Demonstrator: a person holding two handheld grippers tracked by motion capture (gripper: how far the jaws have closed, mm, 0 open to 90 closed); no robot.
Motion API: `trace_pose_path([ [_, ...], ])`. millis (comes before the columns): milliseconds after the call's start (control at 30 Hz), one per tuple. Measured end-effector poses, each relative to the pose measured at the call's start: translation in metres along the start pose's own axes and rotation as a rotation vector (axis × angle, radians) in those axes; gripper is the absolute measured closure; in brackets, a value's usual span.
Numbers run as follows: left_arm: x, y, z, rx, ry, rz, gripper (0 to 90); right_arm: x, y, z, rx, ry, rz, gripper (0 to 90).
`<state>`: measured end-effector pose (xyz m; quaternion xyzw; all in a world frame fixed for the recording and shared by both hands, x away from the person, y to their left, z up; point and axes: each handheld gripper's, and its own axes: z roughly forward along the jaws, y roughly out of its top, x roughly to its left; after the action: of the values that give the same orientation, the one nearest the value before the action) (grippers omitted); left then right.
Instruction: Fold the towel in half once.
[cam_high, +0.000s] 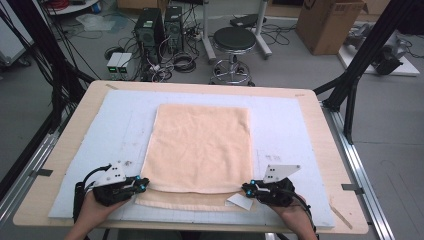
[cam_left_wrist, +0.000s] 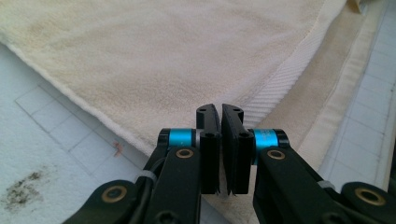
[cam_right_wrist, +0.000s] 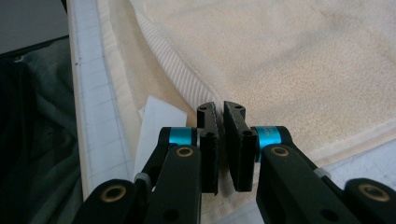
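From above, the folded towel (cam_high: 197, 150) lay mid-counter (cam_high: 310, 135), both hand-held grippers at its near corners. The left hand-held gripper (cam_left_wrist: 219, 114) was pinched narrow on the corner; the right hand-held gripper (cam_right_wrist: 220, 112) likewise: lifting evenly would keep edges aligned

Ahead of my left gripper (cam_high: 141, 186) and right gripper (cam_high: 247, 189) lies flat towel (cam_high: 200, 145), nothing standing. White tag (cam_high: 240, 201) just beside right gripper. Tabletop (cam_high: 280, 125) outboard of both is bare.
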<state>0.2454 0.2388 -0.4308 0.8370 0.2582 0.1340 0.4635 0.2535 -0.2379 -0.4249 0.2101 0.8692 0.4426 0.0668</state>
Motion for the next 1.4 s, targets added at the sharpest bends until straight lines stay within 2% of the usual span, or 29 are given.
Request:
trace_pose_path([
  [200, -0.006, 0.002, -0.01, -0.044, -0.009, 0.005, 85.4, 0.006, 0.003, -0.01, -0.05, -0.002, -0.004, 84.6],
  [500, -0.015, -0.002, -0.017, -0.024, -0.019, 0.03, 85.4, 0.019, -0.002, -0.016, -0.035, 0.031, -0.03, 84.6],
  [600, -0.019, -0.005, -0.016, 0.0, -0.025, 0.037, 85.3, 0.021, -0.005, -0.014, -0.013, 0.051, -0.027, 84.5],
  [933, -0.027, -0.009, -0.015, 0.033, -0.025, 0.049, 85.3, 0.025, -0.012, -0.01, 0.035, 0.093, -0.034, 84.4],
  [1300, -0.029, -0.013, -0.014, 0.057, -0.05, 0.049, 85.1, 0.025, -0.015, -0.005, 0.085, 0.133, -0.021, 82.5],
  [1333, -0.029, -0.013, -0.014, 0.045, -0.055, 0.045, 83.4, 0.024, -0.015, -0.005, 0.087, 0.138, -0.013, 79.2],
  [1367, -0.028, -0.012, -0.015, 0.033, -0.064, 0.036, 76.5, 0.024, -0.015, -0.004, 0.088, 0.146, -0.008, 73.5],
  [1400, -0.027, -0.011, -0.016, 0.011, -0.077, 0.02, 69.9, 0.023, -0.015, -0.004, 0.079, 0.145, -0.006, 71.9],
])
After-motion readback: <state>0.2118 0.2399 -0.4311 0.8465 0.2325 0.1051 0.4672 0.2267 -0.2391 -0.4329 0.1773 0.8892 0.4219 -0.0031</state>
